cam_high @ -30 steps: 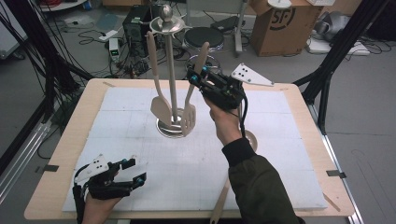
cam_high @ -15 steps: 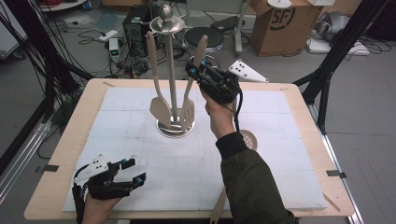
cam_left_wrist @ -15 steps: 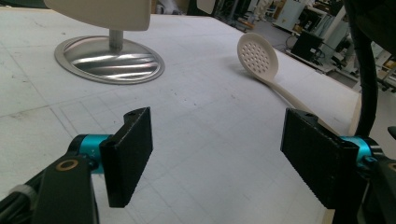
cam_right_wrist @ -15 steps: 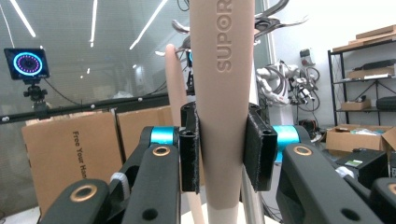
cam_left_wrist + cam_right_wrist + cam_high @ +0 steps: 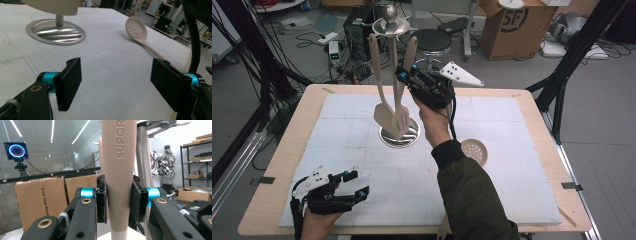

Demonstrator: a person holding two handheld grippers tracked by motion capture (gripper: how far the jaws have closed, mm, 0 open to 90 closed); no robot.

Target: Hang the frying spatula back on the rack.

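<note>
Gripping beige spatula handle at rack

High view: right gripper point(image 5: 409, 75) pinches smooth beige spatula point(image 5: 402, 117) hanging on steel rack point(image 5: 390, 30), far centre; perforated skimmer point(image 5: 474, 150) right. Left gripper point(image 5: 116, 82) view: jaws spread, matte white mat point(image 5: 105, 75). Right gripper view: pads clamp handle.

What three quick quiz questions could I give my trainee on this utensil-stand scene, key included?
1. True or false: the right tool is shut on a beige utensil handle.
2. Which lies flat on the table: A, a slotted spoon; B, a whisk?
3. How do the left tool's jaws stand?

Key:
1. True; the pads press both sides of the handle.
2. A; the slotted spoon lies right of the stand base.
3. Open, with nothing between them.
</note>
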